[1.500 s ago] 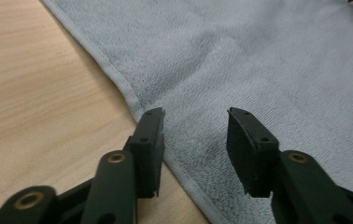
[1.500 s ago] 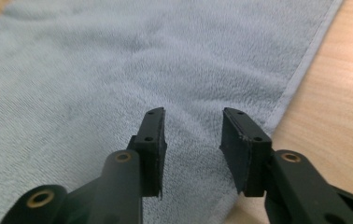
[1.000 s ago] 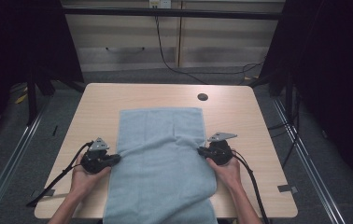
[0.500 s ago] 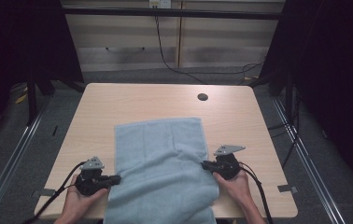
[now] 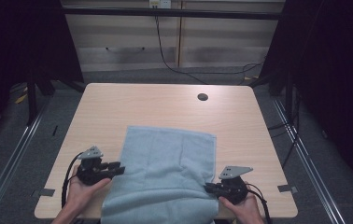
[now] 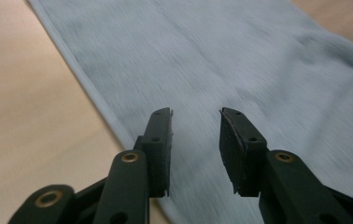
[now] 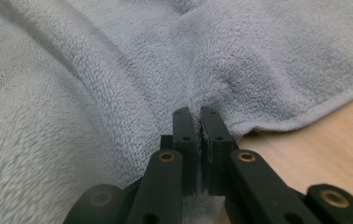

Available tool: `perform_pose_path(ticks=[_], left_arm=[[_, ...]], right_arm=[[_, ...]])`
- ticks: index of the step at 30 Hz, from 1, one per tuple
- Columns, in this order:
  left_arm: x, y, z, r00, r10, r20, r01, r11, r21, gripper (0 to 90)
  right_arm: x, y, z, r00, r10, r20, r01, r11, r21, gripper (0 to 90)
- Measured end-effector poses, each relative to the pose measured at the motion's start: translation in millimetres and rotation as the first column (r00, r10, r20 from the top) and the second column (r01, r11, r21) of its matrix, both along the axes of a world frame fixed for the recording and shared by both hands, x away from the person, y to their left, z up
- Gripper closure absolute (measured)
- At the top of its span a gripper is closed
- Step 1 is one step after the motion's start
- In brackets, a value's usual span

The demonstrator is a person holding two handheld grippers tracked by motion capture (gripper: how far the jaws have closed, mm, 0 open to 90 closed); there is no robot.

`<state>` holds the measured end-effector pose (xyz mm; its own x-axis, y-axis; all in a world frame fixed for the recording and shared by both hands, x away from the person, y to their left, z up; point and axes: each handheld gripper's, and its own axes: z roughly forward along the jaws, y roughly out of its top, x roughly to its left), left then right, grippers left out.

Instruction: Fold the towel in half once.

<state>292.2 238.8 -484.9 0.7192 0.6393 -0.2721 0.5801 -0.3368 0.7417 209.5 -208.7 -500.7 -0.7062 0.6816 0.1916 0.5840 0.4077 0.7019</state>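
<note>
Left gripper [image 5: 116, 168], at 8 o'clock on the table [image 5: 132, 105]: jaws parted with a clear gap, nothing between them, tips just over the towel's [image 5: 165, 172] left hem. In its own view [image 6: 195, 135] the cloth lies flat beneath the open jaws

Right gripper [image 5: 208, 187], at 5 o'clock: jaws pressed nearly together, pinching a puckered fold of towel near its right hem [image 7: 195, 116]

Towel: pale blue, spread at table centre toward 6 o'clock, near end hanging over the table edge

Small dark hole [image 5: 202, 97] at 1 o'clock
</note>
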Motion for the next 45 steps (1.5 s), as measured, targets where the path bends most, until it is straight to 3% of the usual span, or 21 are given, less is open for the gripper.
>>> perform_pose_path(ticks=[3, 5, 6, 10, 11, 13, 18, 19, 20, 21, 24, 29, 31, 32, 33, 35, 37, 39, 43, 44, 45], left_arm=[[23.5, -22.1, -8.1, 0.9998, -0.017, 0.011, 0.017, 0.9989, 0.045, 61.8], [29.8, -36.8, -18.7, 0.9991, -0.042, -0.003, 0.042, 0.9972, 0.062, 64.3], [27.8, -39.3, -19.4, 0.9985, -0.051, 0.021, 0.050, 0.9962, 0.072, 65.8], [21.9, -38.3, -18.1, 0.9961, -0.084, 0.030, 0.080, 0.9918, 0.100, 74.8], [16.1, -34.0, -17.7, 0.9948, -0.099, 0.026, 0.096, 0.9895, 0.108, 80.5], [10.1, -28.9, -17.9, 0.9933, -0.113, 0.020, 0.111, 0.9886, 0.102, 82.2], [5.5, -23.3, -20.0, 0.9938, -0.111, 0.008, 0.110, 0.9916, 0.068, 83.8], [5.2, -23.4, -19.9, 0.9935, -0.114, 0.007, 0.113, 0.9912, 0.068, 83.8], [5.2, -23.4, -19.9, 0.9935, -0.114, 0.007, 0.113, 0.9912, 0.068, 84.5], [4.8, -23.2, -19.8, 0.9939, -0.110, 0.007, 0.109, 0.9915, 0.070, 84.9], [5.6, -22.2, -20.3, 0.9947, -0.102, -0.007, 0.103, 0.9930, 0.059, 86.7], [4.6, -21.3, -20.1, 0.9929, -0.118, -0.012, 0.119, 0.9912, 0.058, 87.4], [4.8, -21.2, -20.6, 0.9932, -0.116, -0.013, 0.116, 0.9920, 0.049, 87.4], [4.8, -21.2, -20.6, 0.9932, -0.116, -0.013, 0.116, 0.9920, 0.049, 87.4], [4.7, -21.0, -20.6, 0.9929, -0.119, -0.012, 0.119, 0.9916, 0.051, 87.4], [6.4, -19.8, -20.8, 0.9915, -0.129, -0.016, 0.130, 0.9904, 0.047, 87.4], [7.2, -19.2, -21.3, 0.9911, -0.132, -0.022, 0.132, 0.9904, 0.039, 87.5], [7.1, -19.3, -21.2, 0.9910, -0.132, -0.019, 0.133, 0.9903, 0.041, 87.5], [7.0, -19.5, -20.9, 0.9913, -0.130, -0.021, 0.130, 0.9904, 0.045, 87.4], [6.4, -20.0, -20.6, 0.9921, -0.123, -0.024, 0.124, 0.9913, 0.045, 87.4], [5.6, -20.4, -20.2, 0.9921, -0.123, -0.025, 0.124, 0.9911, 0.048, 87.4]], right_arm=[[-3.1, 3.0, 1.1, 0.9998, 0.020, -0.001, -0.020, 1.000, -0.005, 86.0], [-0.3, 2.0, 7.5, 0.9997, 0.023, 0.010, -0.023, 0.999, 0.031, 82.9], [3.6, 0.0, 10.8, 0.9996, 0.018, 0.021, -0.019, 0.998, 0.054, 81.1], [23.4, -4.7, 19.4, 0.9982, -0.018, 0.058, 0.014, 0.998, 0.069, 77.4], [41.4, -7.0, 22.3, 0.9964, -0.044, 0.072, 0.040, 0.997, 0.064, 74.6], [57.2, -7.4, 25.6, 0.9946, -0.062, 0.084, 0.057, 0.996, 0.066, 72.7], [86.5, -2.8, 21.3, 0.9911, -0.103, 0.084, 0.100, 0.994, 0.036, 69.7], [105.3, 1.3, 15.7, 0.9898, -0.119, 0.078, 0.121, 0.992, -0.020, 67.3], [105.3, 1.3, 15.7, 0.9898, -0.119, 0.078, 0.121, 0.992, -0.020, 67.3], [128.4, 1.1, 12.1, 0.9841, -0.163, 0.069, 0.166, 0.986, -0.026, 65.4], [150.1, 1.8, 10.3, 0.9750, -0.213, 0.065, 0.216, 0.975, -0.046, 63.1], [172.5, 1.2, 12.5, 0.9594, -0.269, 0.085, 0.276, 0.957, -0.085, 55.3], [182.9, -5.6, 14.3, 0.9429, -0.326, 0.069, 0.329, 0.944, -0.034, 54.1], [182.9, -5.6, 14.3, 0.9429, -0.326, 0.069, 0.329, 0.944, -0.034, 54.1], [190.7, -5.8, 10.9, 0.9346, -0.351, 0.058, 0.354, 0.933, -0.057, 54.6], [194.9, -3.7, 7.3, 0.9361, -0.346, 0.063, 0.351, 0.931, -0.102, 55.0], [197.1, -1.0, 4.8, 0.9377, -0.344, 0.050, 0.347, 0.933, -0.093, 55.2], [198.5, 5.2, 0.5, 0.9437, -0.326, 0.054, 0.331, 0.936, -0.124, 57.1], [198.1, 9.1, -3.5, 0.9418, -0.331, 0.060, 0.335, 0.937, -0.099, 67.1], [197.6, 9.6, -3.3, 0.9439, -0.326, 0.054, 0.330, 0.939, -0.093, 76.2], [196.3, 9.9, -3.0, 0.9533, -0.299, 0.042, 0.302, 0.950, -0.086, 82.0]])
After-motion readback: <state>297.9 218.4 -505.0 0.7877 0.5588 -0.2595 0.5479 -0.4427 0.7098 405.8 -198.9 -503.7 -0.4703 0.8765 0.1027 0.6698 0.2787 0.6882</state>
